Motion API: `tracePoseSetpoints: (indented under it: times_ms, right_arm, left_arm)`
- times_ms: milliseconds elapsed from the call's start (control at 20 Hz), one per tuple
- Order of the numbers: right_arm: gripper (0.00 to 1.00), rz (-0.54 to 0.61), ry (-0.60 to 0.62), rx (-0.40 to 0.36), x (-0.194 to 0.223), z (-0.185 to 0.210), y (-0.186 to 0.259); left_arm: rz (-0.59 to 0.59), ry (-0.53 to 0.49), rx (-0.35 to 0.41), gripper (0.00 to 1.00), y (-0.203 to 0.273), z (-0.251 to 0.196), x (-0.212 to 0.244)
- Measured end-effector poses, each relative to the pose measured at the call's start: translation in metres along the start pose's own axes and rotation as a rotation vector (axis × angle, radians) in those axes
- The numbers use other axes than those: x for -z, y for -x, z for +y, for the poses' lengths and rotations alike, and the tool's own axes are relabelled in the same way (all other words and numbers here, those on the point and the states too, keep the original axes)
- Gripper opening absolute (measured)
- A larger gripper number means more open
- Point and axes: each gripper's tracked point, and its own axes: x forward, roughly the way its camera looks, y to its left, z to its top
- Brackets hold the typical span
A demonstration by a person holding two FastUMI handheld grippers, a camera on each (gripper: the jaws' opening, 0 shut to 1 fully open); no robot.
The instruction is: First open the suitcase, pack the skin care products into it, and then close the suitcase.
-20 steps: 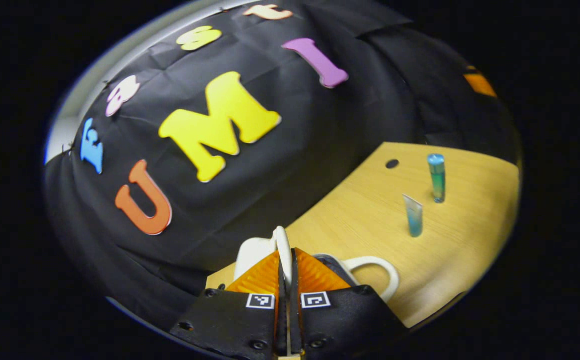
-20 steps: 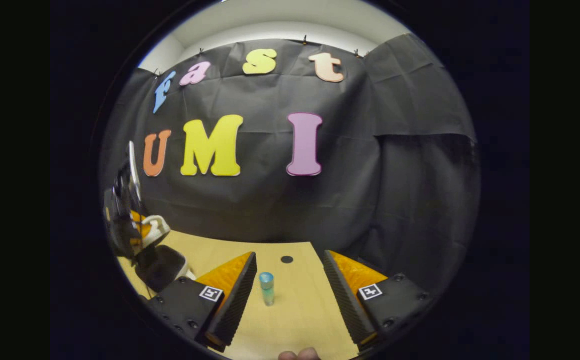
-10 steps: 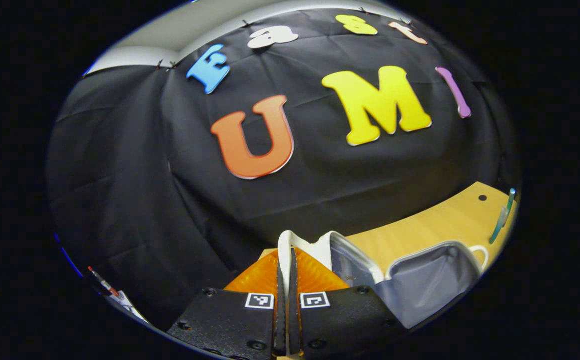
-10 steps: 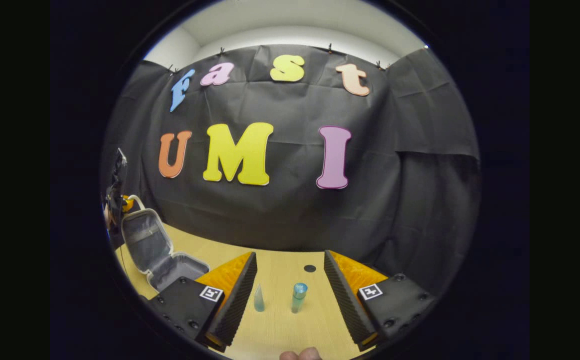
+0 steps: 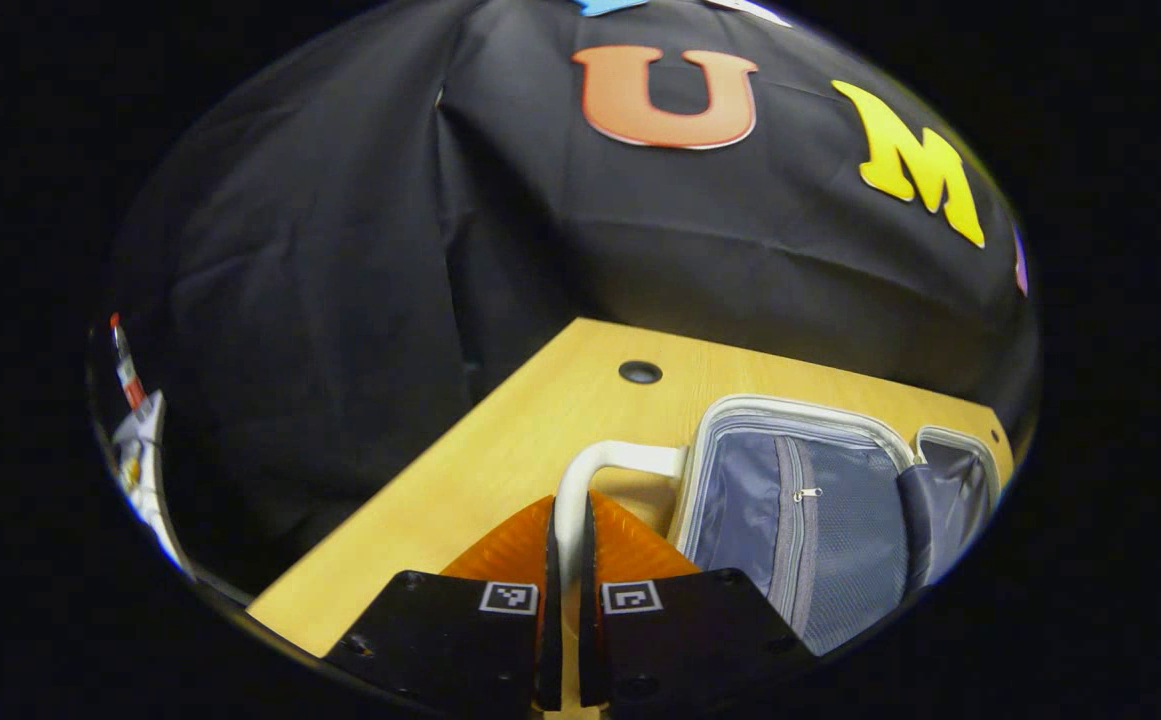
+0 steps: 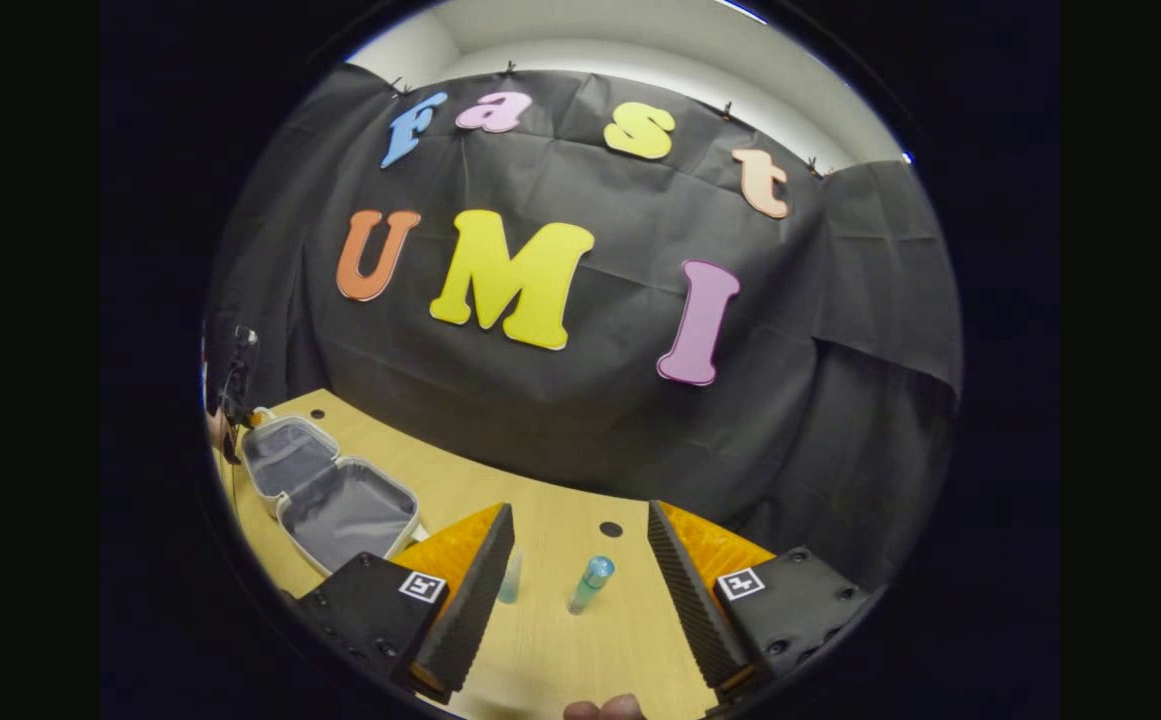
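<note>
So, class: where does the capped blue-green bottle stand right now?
In the right gripper view, the bottle stands on the wooden table, between the open jaws, right of the smaller tube.

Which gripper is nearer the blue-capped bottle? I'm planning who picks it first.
Right. The right gripper hovers open with the blue-capped bottle standing between its fingers. The left gripper is off at the open suitcase, shut on its handle.
</note>
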Motion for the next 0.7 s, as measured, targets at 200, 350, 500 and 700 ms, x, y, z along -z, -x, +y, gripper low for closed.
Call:
tracePoseSetpoints:
  times_ms: [200, 350, 500, 700]
  right_arm:
    - [0.8, 0.01, -0.02, -0.015, 0.003, 0.008, -0.005]
    - [0.8, 0.019, -0.057, -0.019, 0.008, 0.008, -0.009]
    - [0.8, 0.014, -0.065, -0.018, 0.018, 0.0, -0.011]
    - [0.8, 0.016, -0.075, -0.037, 0.037, -0.014, -0.008]
  left_arm:
    - [0.007, 0.066, -0.036, 0.18, -0.003, 0.005, 0.003]
    - [-0.025, 0.057, -0.072, 0.52, 0.017, 0.013, -0.015]
    - [-0.112, 0.034, -0.064, 1.0, 0.054, -0.011, -0.048]
    - [-0.248, -0.021, 0.005, 0.98, 0.124, -0.084, -0.093]
